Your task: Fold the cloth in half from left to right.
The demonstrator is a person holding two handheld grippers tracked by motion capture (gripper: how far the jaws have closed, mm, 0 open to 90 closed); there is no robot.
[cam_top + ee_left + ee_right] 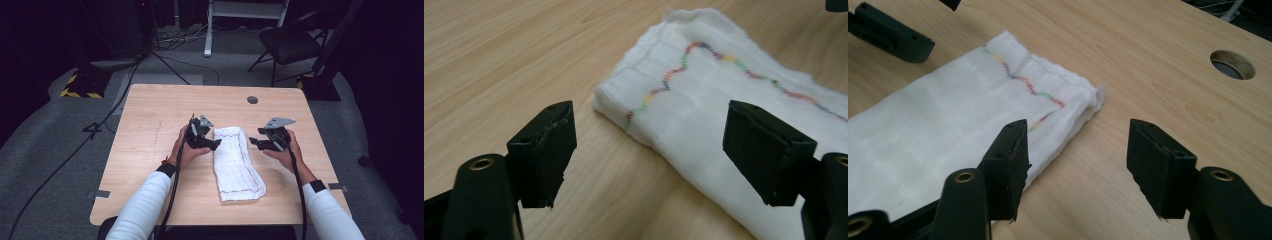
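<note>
A folded white cloth [236, 165] with a wavy multicoloured stitch line lies lengthwise in the middle of the wooden table [150, 125]. My left gripper [216, 144] hovers at the cloth's far left corner, held in the left hand, jaws open. In the left gripper view the cloth [704, 100] lies ahead, below the open left gripper [650, 125], and no pad touches it. My right gripper [254, 142] hangs just right of the cloth's far end, open too. From the right gripper view, the cloth's corner [998, 95] sits left of the empty right gripper [1078, 132].
A round cable hole [252, 99] sits in the table near its far edge, also seen as the hole [1232, 64]. Beyond the table are a dark folding chair [290, 45], a white stand and cables on the grey floor. The left gripper's jaw [890, 35] shows across the cloth.
</note>
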